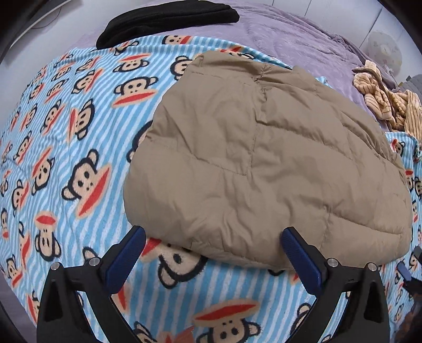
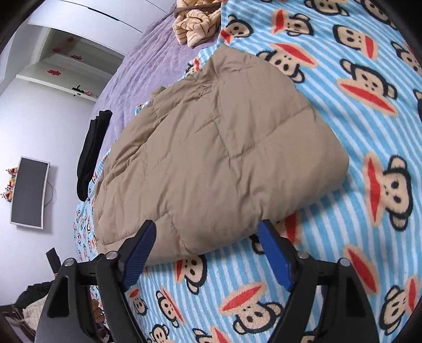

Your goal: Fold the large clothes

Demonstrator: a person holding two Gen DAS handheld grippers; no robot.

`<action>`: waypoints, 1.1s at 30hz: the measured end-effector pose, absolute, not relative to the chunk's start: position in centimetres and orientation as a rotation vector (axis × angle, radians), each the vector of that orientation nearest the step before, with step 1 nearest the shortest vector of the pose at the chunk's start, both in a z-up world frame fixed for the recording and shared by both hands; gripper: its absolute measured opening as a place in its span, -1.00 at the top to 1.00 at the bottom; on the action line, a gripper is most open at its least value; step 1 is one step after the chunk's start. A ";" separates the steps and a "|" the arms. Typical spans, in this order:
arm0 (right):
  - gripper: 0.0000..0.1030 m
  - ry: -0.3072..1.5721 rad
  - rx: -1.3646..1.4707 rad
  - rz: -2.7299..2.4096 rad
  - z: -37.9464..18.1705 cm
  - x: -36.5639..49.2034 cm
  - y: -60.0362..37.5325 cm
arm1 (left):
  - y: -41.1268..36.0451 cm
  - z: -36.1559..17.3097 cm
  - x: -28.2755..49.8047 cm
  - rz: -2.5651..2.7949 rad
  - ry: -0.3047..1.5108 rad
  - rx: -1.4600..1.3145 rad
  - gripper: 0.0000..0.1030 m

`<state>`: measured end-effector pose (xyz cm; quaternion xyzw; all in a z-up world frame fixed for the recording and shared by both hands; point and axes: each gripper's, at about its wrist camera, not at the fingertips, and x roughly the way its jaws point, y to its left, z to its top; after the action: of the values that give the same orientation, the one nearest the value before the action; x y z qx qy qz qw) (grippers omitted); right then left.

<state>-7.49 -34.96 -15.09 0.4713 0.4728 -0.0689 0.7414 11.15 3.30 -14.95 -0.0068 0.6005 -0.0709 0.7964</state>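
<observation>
Tan jacket (image 1: pixel 263 163) lies folded on the monkey-print blanket (image 1: pixel 66 132) covering the bed. Left gripper (image 1: pixel 213 234) and right gripper (image 2: pixel 207 228): fingers spread wide, empty, above its near edge.

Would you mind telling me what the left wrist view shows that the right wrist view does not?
Only the left wrist view shows a patterned white round object at the bed's far edge, and the left claw, open and empty.

Only the right wrist view shows a wall-mounted screen, white shelves with red ornaments, and the right claw, open and empty.

Both show the folded tan puffy jacket on the monkey-print blanket, the purple bedspread, a black garment and a crumpled striped yellow garment.
</observation>
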 end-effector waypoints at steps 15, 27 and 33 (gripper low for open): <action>-0.73 1.018 1.259 -0.171 -19.5 -8.8 -34.1 | 6.8 -17.2 10.3 -0.153 1.336 -0.263 -1.00; -0.92 0.846 1.482 -0.186 -21.8 -7.2 -35.1 | 7.9 -20.2 11.0 -0.239 1.366 -0.518 -1.00; -1.00 0.801 1.519 -0.159 -22.8 -5.3 -34.9 | 7.4 -20.6 13.6 -0.240 1.333 -0.540 -1.00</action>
<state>-5.25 -34.95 -22.76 0.6689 0.3525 -0.0700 0.6507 13.63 7.41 -20.57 -0.2468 0.6089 -0.1098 0.7458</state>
